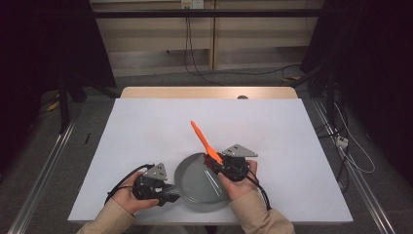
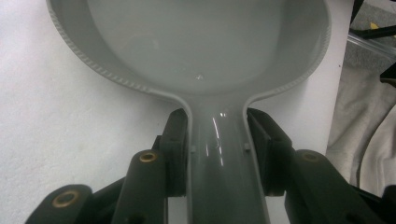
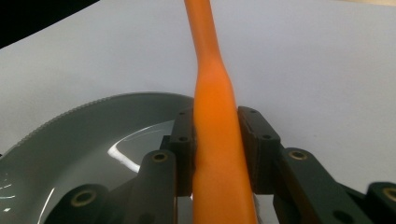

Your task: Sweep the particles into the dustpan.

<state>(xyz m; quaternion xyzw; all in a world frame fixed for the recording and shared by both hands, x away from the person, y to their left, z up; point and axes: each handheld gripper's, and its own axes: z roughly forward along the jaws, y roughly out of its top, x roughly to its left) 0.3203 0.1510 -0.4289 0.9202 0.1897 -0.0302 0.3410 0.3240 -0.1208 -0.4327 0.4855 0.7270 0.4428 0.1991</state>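
Two tools are at work over the white bench (image 1: 146,126). Left tool (image 1: 170,195) is clenched on the handle of a grey pan (image 1: 199,183), whose bowl extends straight ahead of its jaws in the left gripper view (image 2: 205,51). Right tool (image 1: 216,163) grips an orange spatula (image 1: 202,139) by its shaft, the free end rising up and away beyond the jaws (image 3: 217,140), with the pan's rim just below and to one side. Both grasps appear secured. Judged from this, the spatula has yet to work inside the pan; its lower end is hidden, so contact cannot be told.
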